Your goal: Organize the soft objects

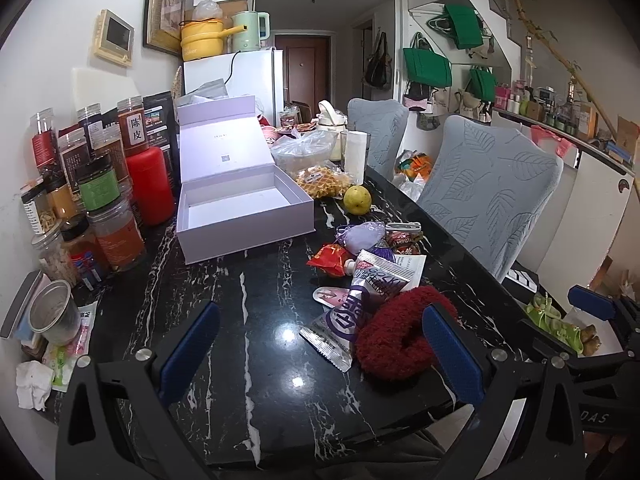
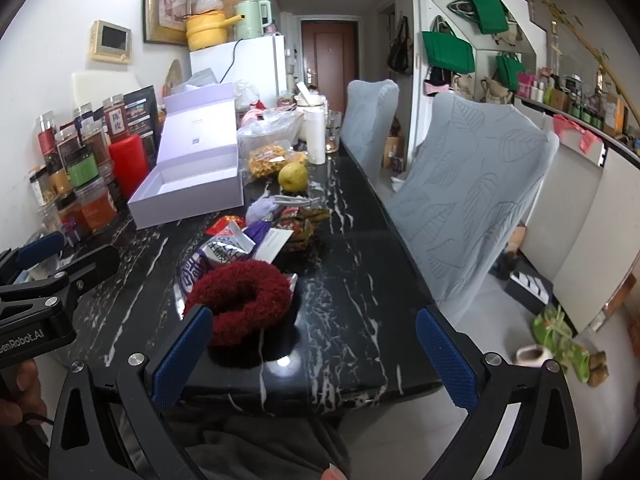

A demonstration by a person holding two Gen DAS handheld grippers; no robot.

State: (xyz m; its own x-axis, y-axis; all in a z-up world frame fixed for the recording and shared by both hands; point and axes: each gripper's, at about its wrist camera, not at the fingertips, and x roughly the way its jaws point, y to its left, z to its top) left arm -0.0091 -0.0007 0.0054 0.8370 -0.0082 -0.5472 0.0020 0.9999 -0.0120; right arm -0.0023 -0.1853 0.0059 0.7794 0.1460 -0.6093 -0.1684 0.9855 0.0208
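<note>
A fluffy dark red scrunchie (image 1: 394, 334) lies on the black marble table (image 1: 248, 280), also in the right wrist view (image 2: 240, 300). Behind it is a pile of snack packets (image 1: 360, 292) and a lilac pouch (image 1: 362, 236). An open empty white box (image 1: 240, 204) stands further back; it also shows in the right wrist view (image 2: 188, 188). My left gripper (image 1: 316, 348) is open, its right finger just beside the scrunchie. My right gripper (image 2: 316, 356) is open at the table's near edge, its left finger close to the scrunchie.
Jars and a red canister (image 1: 146, 184) crowd the table's left side. A pear (image 1: 357, 199), waffles (image 1: 320, 180) and bags sit behind the box. Two grey covered chairs (image 1: 484, 184) line the right edge. A tin (image 1: 54, 312) and tissue are near left.
</note>
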